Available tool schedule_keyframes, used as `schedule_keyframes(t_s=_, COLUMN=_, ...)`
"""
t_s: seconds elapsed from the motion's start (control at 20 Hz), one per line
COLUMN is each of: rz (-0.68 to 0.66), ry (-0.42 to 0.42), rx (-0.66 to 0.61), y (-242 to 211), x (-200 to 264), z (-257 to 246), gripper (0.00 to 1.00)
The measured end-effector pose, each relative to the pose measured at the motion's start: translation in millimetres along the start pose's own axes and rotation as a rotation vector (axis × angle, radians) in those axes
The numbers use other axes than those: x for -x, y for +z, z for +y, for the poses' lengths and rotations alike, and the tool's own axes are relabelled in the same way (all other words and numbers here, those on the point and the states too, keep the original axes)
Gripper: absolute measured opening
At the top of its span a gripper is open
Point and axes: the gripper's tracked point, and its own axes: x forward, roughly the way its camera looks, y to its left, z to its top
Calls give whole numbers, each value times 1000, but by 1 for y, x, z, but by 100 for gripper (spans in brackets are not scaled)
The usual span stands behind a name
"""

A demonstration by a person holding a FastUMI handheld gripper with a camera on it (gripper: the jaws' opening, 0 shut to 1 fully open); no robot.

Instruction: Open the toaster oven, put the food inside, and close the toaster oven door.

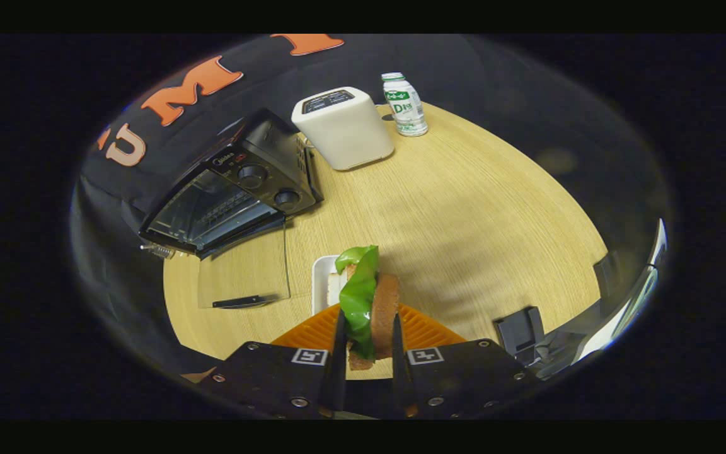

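My gripper [368, 318] is shut on a toy sandwich [369, 302] of brown bread slices with a green lettuce leaf, held upright between both fingers above the table. Beyond the fingers to the left stands the black toaster oven [237, 186]. Its glass door [244, 272] hangs open, lying flat over the table with its dark handle nearest me. The oven's inside shows a wire rack. A white plate [322, 280] lies just ahead of the fingers, partly hidden behind the sandwich.
A white box-shaped appliance [344, 126] stands past the oven on the round wooden table [464, 214], with a small white bottle [404, 104] beside it. An orange ribbed piece [420, 331] lies under the fingers. A dark stand [519, 329] sits by the table's right rim.
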Motion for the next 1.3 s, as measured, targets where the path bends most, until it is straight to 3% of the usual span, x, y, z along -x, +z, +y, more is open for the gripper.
schedule_keyframes(t_s=0.45, rz=-76, ry=18, rx=2, y=29, x=29, z=16, gripper=31)
schedule_keyframes(t_s=0.7, rz=-132, ry=147, rx=-20, y=55, x=41, z=68, gripper=31)
schedule_keyframes(t_s=1.3, rz=-134, ry=452, rx=-97, y=64, x=-5, z=214, gripper=31)
